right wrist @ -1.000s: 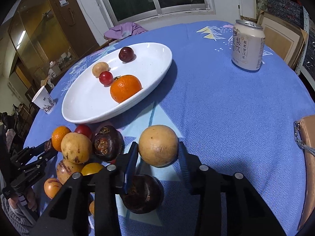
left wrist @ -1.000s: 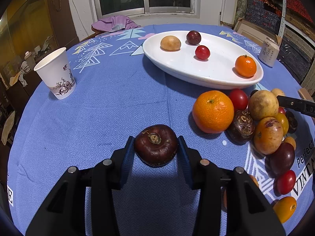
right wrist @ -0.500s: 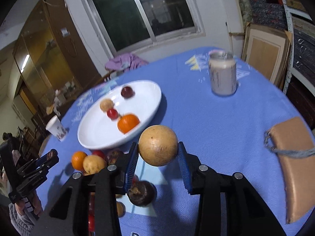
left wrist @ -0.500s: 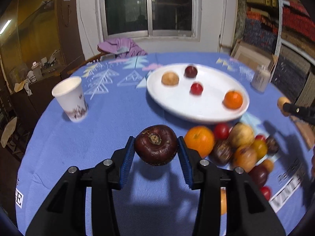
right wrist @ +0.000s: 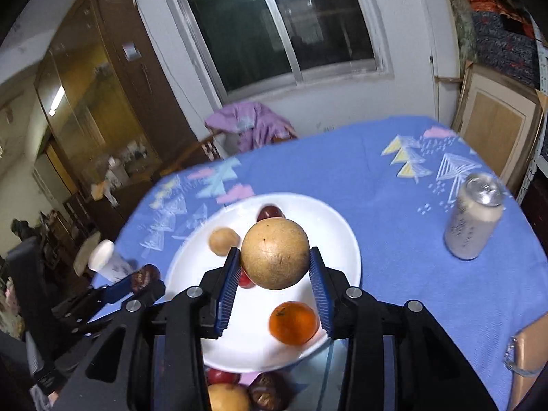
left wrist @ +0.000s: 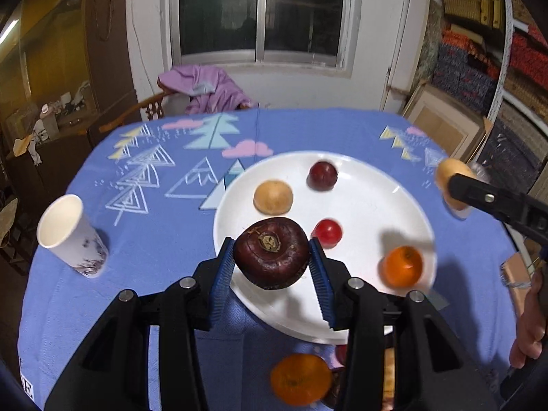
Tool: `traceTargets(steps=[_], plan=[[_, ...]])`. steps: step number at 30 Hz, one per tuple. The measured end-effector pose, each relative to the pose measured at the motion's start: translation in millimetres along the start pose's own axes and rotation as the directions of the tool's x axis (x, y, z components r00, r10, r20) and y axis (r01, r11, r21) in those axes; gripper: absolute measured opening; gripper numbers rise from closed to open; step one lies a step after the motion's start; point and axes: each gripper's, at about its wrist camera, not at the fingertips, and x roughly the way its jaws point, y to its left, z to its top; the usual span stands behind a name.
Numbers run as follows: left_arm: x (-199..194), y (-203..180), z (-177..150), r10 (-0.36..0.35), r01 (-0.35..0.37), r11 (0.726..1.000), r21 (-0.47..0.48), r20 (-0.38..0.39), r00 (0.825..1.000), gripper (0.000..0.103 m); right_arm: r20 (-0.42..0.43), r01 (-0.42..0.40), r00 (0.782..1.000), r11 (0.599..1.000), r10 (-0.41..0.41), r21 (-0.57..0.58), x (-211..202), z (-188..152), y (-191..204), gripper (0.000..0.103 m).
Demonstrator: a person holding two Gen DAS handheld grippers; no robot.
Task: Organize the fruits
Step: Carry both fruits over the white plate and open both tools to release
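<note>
1. Left wrist view: The left gripper [left wrist: 272,257] is holding a dark purple fruit [left wrist: 271,252] tight between its blue fingers [left wrist: 222,274]. The fruit is hanging in the air over the near left part of the white plate [left wrist: 370,185].
2. Four fruits are lying in the plate: a tan fruit [left wrist: 273,197], a dark red fruit [left wrist: 322,175] farther back, a small red fruit [left wrist: 327,233] in the middle and an orange [left wrist: 401,266] on the right.
3. The plate is sitting on the worktop [left wrist: 144,246], which is wearing a blue cloth. A paper cup [left wrist: 70,236] is standing far off to the left. Another orange [left wrist: 301,378] is lying on the cloth on the near side of the plate.
4. The right gripper [left wrist: 455,188] is poking in from the right with a round tan fruit.
5. Right wrist view: The right gripper [right wrist: 275,267] is squeezing a big tan round fruit [right wrist: 275,253] between its fingers [right wrist: 318,291]. The fruit is hanging in the air over the middle of the plate [right wrist: 339,233].
6. The orange [right wrist: 293,322] is lying in the near right part of the plate. A drink can [right wrist: 474,215] is standing on the cloth to the right, well apart from the plate.
7. The left gripper [right wrist: 144,279] is showing at the left with the dark fruit in it. A few more fruits [right wrist: 246,394] are lying on the near side of the plate.
</note>
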Motion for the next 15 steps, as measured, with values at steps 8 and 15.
traceTargets(steps=[8, 15], plan=[[41, 10, -8, 0.002, -0.001, 1.000, 0.018, -0.065, 0.998, 0.043, -0.117, 0.039, 0.992, 0.999, -0.040, -0.006, 62, -12, -9, 0.042], [48, 3, -8, 0.004, -0.002, 0.999, 0.042, -0.060, 0.998, 0.063, -0.097, 0.060, 0.993, 0.998, -0.062, -0.018, 65, -13, -9, 0.054]])
